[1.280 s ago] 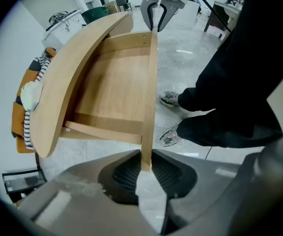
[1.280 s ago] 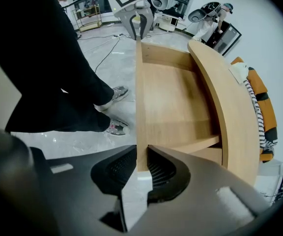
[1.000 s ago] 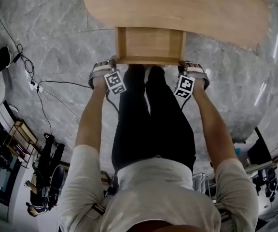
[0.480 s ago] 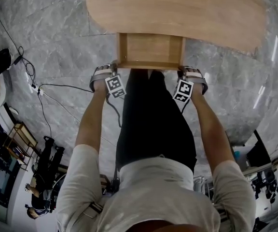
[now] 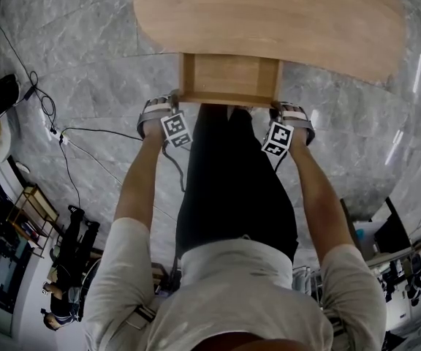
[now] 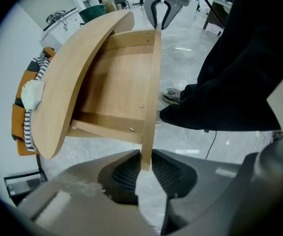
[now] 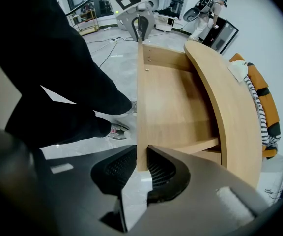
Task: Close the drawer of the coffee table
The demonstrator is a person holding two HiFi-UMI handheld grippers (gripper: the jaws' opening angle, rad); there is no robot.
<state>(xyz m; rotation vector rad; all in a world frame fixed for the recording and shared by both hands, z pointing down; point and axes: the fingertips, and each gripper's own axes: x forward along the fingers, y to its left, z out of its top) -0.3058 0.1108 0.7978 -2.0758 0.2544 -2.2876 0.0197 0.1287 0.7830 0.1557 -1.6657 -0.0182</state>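
Observation:
The wooden coffee table (image 5: 269,13) has its drawer (image 5: 229,75) pulled out toward me, showing an empty bottom. My left gripper (image 5: 174,99) holds the left end of the drawer's front panel (image 5: 229,99), and my right gripper (image 5: 278,105) holds the right end. In the left gripper view the thin panel edge (image 6: 151,92) runs straight between the jaws of the left gripper (image 6: 145,168), pads against both faces. The right gripper view shows the same: the panel (image 7: 141,107) is clamped in the right gripper (image 7: 141,168). Each gripper sees the other at the panel's far end.
My legs in black trousers (image 5: 232,189) stand directly in front of the drawer on the grey marble floor. Cables (image 5: 71,134) trail across the floor at left, beside a rack (image 5: 31,210) and other gear. An orange seat with striped cloth (image 7: 259,102) lies beyond the table.
The head view has shifted slightly. Both grippers keep the same hold on the drawer front, and the drawer stands out about as far as before.

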